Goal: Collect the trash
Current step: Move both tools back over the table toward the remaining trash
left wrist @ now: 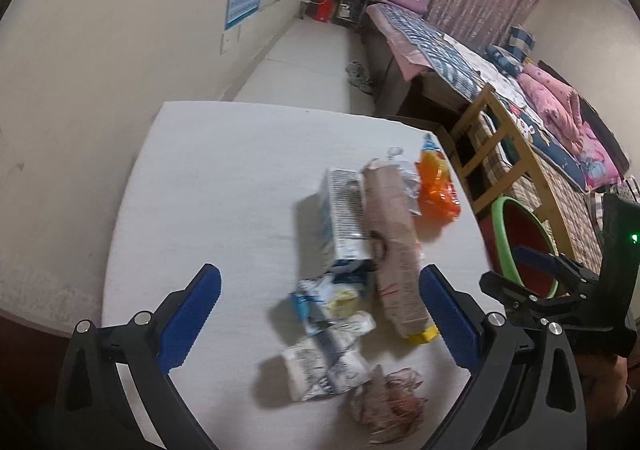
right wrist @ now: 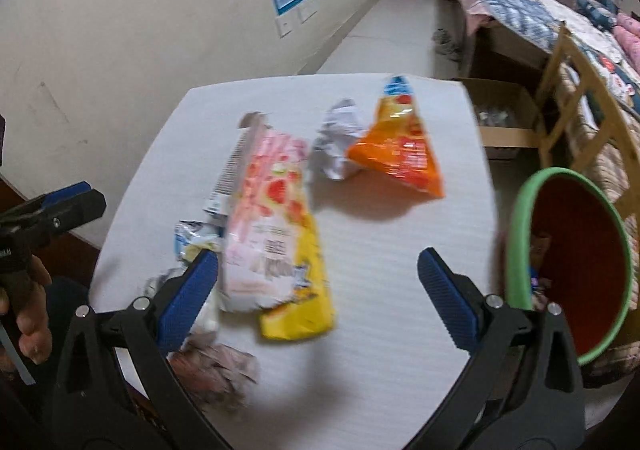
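Trash lies on a white table (left wrist: pixel 208 186): a white-and-blue carton (left wrist: pixel 344 218), a long pink and yellow wrapper (right wrist: pixel 276 234), an orange snack bag (right wrist: pixel 400 146), a crumpled white paper (right wrist: pixel 340 142), crumpled blue-white wrappers (left wrist: pixel 328 330) and a pinkish crumpled wrapper (left wrist: pixel 388 402). My left gripper (left wrist: pixel 320 314) stands open above the blue-white wrappers, holding nothing. My right gripper (right wrist: pixel 318 290) is open over the near end of the long wrapper, also holding nothing. A red bin with a green rim (right wrist: pixel 576 250) sits off the table's right edge.
A wooden chair (right wrist: pixel 580 98) and a bed (left wrist: pixel 500 66) stand to the right behind the bin. An open cardboard box (right wrist: pixel 504 114) sits on the floor past the table's far right corner. A wall runs along the left. A hand (right wrist: pixel 28 314) holds the left gripper.
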